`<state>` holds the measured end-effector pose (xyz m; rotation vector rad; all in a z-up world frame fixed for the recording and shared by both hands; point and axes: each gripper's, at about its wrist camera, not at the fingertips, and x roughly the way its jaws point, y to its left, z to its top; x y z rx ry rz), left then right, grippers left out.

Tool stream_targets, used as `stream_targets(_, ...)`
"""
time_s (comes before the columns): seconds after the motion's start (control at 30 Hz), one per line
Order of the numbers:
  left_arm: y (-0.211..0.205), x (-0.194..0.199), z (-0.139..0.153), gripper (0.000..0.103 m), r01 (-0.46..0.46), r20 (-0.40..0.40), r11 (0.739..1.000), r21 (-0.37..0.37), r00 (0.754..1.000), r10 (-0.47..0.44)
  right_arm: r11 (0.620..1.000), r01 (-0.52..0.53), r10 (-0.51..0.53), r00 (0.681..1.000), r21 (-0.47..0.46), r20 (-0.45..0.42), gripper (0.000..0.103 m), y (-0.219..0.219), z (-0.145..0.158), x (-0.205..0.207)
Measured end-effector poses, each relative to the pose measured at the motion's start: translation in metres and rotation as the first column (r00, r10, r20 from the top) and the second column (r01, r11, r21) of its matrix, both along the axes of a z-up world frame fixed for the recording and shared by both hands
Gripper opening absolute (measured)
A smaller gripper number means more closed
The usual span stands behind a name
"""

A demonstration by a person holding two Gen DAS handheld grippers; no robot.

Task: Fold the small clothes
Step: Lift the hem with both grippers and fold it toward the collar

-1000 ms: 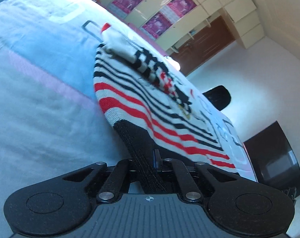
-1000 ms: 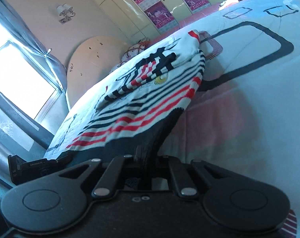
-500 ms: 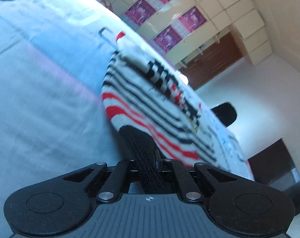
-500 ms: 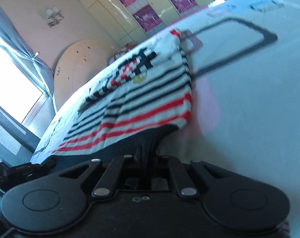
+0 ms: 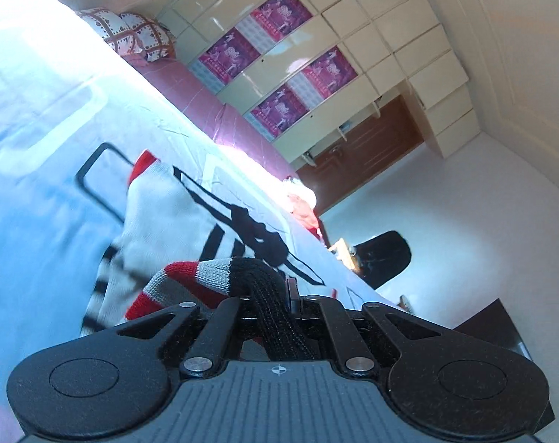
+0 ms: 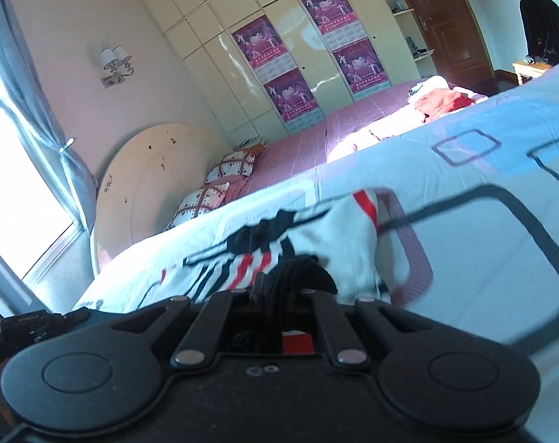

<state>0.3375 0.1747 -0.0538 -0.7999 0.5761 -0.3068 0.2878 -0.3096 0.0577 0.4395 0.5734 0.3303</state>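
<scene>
A small white sweater point(image 5: 176, 217) with black and red stripes and a black hem lies on the bed. My left gripper point(image 5: 275, 302) is shut on the black hem at one corner, lifted and carried over the garment's upper part. My right gripper point(image 6: 279, 288) is shut on the hem's other corner, also over the sweater point(image 6: 323, 232). The striped lower part is doubled over the white upper part with its black pattern. A red collar edge point(image 5: 142, 162) shows at the far end.
The bedsheet point(image 6: 482, 243) is pale blue with dark rounded squares. Patterned pillows point(image 6: 227, 177) and a round headboard point(image 6: 150, 184) lie at the far left. A pile of red and white clothes point(image 6: 438, 99) sits at the far side. A black chair point(image 5: 382, 254) stands beyond the bed.
Both grippers lifted the black hem and carried it forward over the sweater toward the collar, so the striped lower half now folds over the upper part.
</scene>
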Motion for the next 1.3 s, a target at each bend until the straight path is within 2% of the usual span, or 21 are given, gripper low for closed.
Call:
stream_targets(0.17,0.002,0.079,-0.004,0.003,0.029,-0.070,0.999,0.042,0.997,-0.026,1.000,0.018,-0.018,0.999,-0.002,-0.043,0.006,0.007,-0.011,0.080)
stream_targets(0.3,0.003,0.125,-0.013,0.003,0.060,-0.103,0.996,0.060,0.993,-0.054,0.999,0.031,-0.032,0.997,-0.013,-0.076,0.006,0.012,-0.026,0.122)
stream_targets(0.43,0.010,0.163,-0.038,0.004,0.071,-0.180,0.997,0.040,0.982,-0.062,0.999,0.041,-0.041,0.989,-0.005,-0.140,0.006,0.015,-0.047,0.161)
stream_targets(0.53,0.011,0.186,-0.067,0.004,0.071,-0.274,0.997,0.009,0.960,-0.066,0.996,0.079,-0.070,0.972,0.031,-0.224,0.009,0.015,-0.078,0.195)
stream_targets(0.6,0.015,0.193,-0.085,0.015,0.043,-0.282,0.995,-0.092,0.957,-0.068,0.994,0.103,-0.092,0.969,0.036,-0.230,0.015,0.013,-0.083,0.200)
stream_targets(0.63,0.015,0.195,-0.090,0.023,0.028,-0.274,0.991,-0.128,0.960,-0.063,0.991,0.117,-0.100,0.967,0.058,-0.235,0.018,0.011,-0.087,0.205)
stream_targets(0.7,0.017,0.197,-0.096,0.031,-0.015,-0.253,0.985,-0.174,0.967,-0.030,0.988,0.135,-0.112,0.964,0.081,-0.242,0.021,0.009,-0.093,0.215)
stream_targets(0.73,0.018,0.200,-0.097,0.040,-0.033,-0.244,0.978,-0.207,0.970,-0.019,0.987,0.147,-0.127,0.965,0.069,-0.230,0.023,0.008,-0.096,0.220)
stream_targets(0.77,0.019,0.202,-0.097,0.055,-0.047,-0.227,0.972,-0.229,0.974,-0.007,0.987,0.147,-0.127,0.965,0.069,-0.230,0.027,0.008,-0.096,0.220)
stream_targets(0.83,0.018,0.206,-0.092,0.069,-0.040,-0.194,0.973,-0.229,0.981,-0.005,0.984,0.164,-0.145,0.966,0.069,-0.216,0.035,0.006,-0.096,0.222)
stream_targets(0.87,0.015,0.210,-0.089,0.069,-0.028,-0.195,0.980,-0.197,0.981,-0.011,0.982,0.177,-0.161,0.966,0.065,-0.201,0.038,0.004,-0.094,0.220)
stream_targets(0.93,0.011,0.215,-0.077,0.069,0.002,-0.171,0.995,-0.097,0.985,-0.018,0.977,0.203,-0.191,0.968,0.060,-0.164,0.038,-0.002,-0.087,0.217)
stream_targets(1.0,0.007,0.214,-0.061,0.069,0.020,-0.127,0.998,0.059,0.992,-0.013,0.976,0.212,-0.205,0.970,0.043,-0.130,0.040,-0.008,-0.079,0.212)
stream_targets(1.03,0.004,0.216,-0.054,0.069,0.039,-0.122,0.989,0.146,0.992,-0.022,0.979,0.204,-0.199,0.972,0.029,-0.122,0.041,-0.010,-0.076,0.212)
stream_targets(1.13,-0.013,0.227,-0.044,0.069,0.138,-0.137,0.922,0.361,0.986,-0.094,0.989,0.146,-0.148,0.981,-0.024,-0.130,0.045,-0.008,-0.076,0.218)
stream_targets(1.23,-0.034,0.238,-0.044,0.068,0.250,-0.174,0.834,0.493,0.967,-0.188,0.993,0.069,-0.082,0.986,-0.095,-0.146,0.046,0.006,-0.079,0.231)
stream_targets(1.3,-0.045,0.245,-0.048,0.067,0.293,-0.197,0.775,0.560,0.956,-0.219,0.987,0.023,-0.048,0.987,-0.160,-0.153,0.046,0.020,-0.082,0.239)
